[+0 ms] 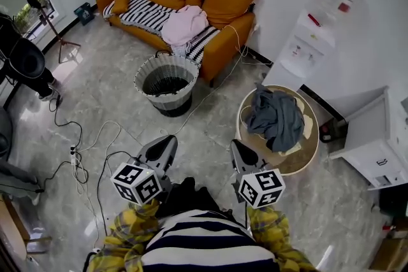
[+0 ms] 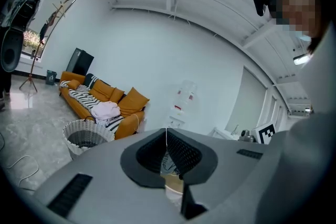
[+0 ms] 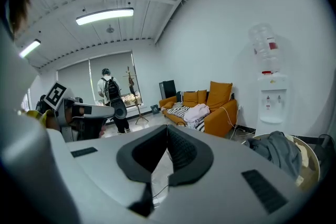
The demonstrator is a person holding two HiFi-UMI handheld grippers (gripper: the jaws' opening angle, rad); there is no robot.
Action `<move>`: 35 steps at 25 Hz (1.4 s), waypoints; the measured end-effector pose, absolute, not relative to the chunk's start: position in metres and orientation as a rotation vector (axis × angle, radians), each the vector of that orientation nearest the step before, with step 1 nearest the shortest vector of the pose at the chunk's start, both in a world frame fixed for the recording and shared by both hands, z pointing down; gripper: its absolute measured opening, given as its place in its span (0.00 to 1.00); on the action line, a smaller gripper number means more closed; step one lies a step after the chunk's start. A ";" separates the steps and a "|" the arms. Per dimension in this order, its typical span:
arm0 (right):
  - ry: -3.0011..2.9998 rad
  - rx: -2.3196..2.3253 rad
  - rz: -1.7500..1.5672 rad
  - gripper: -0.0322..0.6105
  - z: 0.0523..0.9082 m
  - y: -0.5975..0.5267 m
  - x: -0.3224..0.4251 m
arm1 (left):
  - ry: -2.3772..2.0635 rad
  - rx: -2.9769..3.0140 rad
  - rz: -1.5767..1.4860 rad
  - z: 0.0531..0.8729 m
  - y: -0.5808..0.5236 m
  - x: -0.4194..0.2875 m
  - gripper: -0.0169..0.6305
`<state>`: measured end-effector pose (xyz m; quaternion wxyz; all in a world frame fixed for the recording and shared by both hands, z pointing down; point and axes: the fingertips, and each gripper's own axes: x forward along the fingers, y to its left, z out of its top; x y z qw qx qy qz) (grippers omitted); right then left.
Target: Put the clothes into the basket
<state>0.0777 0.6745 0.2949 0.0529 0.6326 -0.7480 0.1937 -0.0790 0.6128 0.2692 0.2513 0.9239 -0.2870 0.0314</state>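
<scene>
A woven basket [image 1: 166, 83] stands on the floor in front of an orange sofa [image 1: 220, 41]. A pink garment [image 1: 185, 23] lies on the sofa seat. Grey-blue clothes [image 1: 275, 116] are heaped on a round wooden table [image 1: 299, 162] to the right. My left gripper [image 1: 167, 141] and right gripper [image 1: 236, 145] are held low, close to my body, both shut and empty, well short of the basket and the clothes. The left gripper view shows its joined jaws [image 2: 167, 131], the basket [image 2: 84, 136] and the pink garment [image 2: 106, 110]. The right gripper view shows its jaws [image 3: 167, 127], the grey clothes [image 3: 278, 152] and the pink garment [image 3: 196, 112].
Cables [image 1: 83, 150] trail over the tiled floor to the left. A water dispenser [image 1: 306, 41] and a white cabinet [image 1: 376, 143] stand along the right wall. A person [image 1: 22, 64] stands at the far left near a coat stand [image 1: 44, 16].
</scene>
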 end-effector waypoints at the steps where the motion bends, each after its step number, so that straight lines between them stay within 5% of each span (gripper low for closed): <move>1: -2.274 1.918 0.597 0.09 0.297 0.673 0.078 | -0.785 2.515 0.089 0.269 0.611 -0.079 0.05; 15: -2.335 1.865 0.594 0.09 0.307 0.603 0.084 | -0.830 2.508 0.093 0.285 0.538 -0.069 0.05; 28: -2.360 1.802 0.559 0.10 0.309 0.408 0.079 | -0.836 2.451 0.116 0.309 0.362 -0.076 0.05; 31: -2.380 1.754 0.568 0.23 0.312 0.369 0.075 | -0.844 2.448 0.115 0.310 0.328 -0.079 0.05; 35: -2.369 1.735 0.579 0.23 0.319 0.331 0.073 | -0.853 2.449 0.132 0.314 0.294 -0.083 0.05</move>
